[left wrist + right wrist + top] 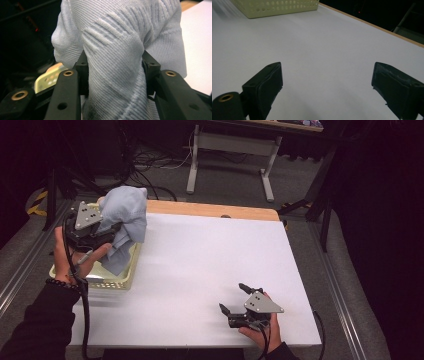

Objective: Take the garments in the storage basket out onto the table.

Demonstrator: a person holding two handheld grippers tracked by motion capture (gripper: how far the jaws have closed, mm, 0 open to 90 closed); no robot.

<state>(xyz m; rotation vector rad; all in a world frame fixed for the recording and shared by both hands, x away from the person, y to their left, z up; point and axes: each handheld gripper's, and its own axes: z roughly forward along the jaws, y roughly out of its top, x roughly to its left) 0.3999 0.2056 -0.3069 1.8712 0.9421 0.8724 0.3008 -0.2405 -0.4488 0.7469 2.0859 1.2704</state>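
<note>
Pale blue knit garment [126, 217] clamped in the left gripper [111, 232], bunched above the basket.

It hangs over the perforated cream basket [112, 281] at the white desk's [210, 265] left edge. The right gripper [234, 299] rests near the front edge, jaws apart, nothing between them.

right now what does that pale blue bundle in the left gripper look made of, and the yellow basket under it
The pale blue garment looks like soft knitted fabric, likely cotton or wool blend: fine ribbed rows show, and it bunches where the left gripper pinches it. The basket looks like rigid pale yellow plastic with a matte finish: its wall is smooth and moulded, pierced by even rows of small round holes.
</note>
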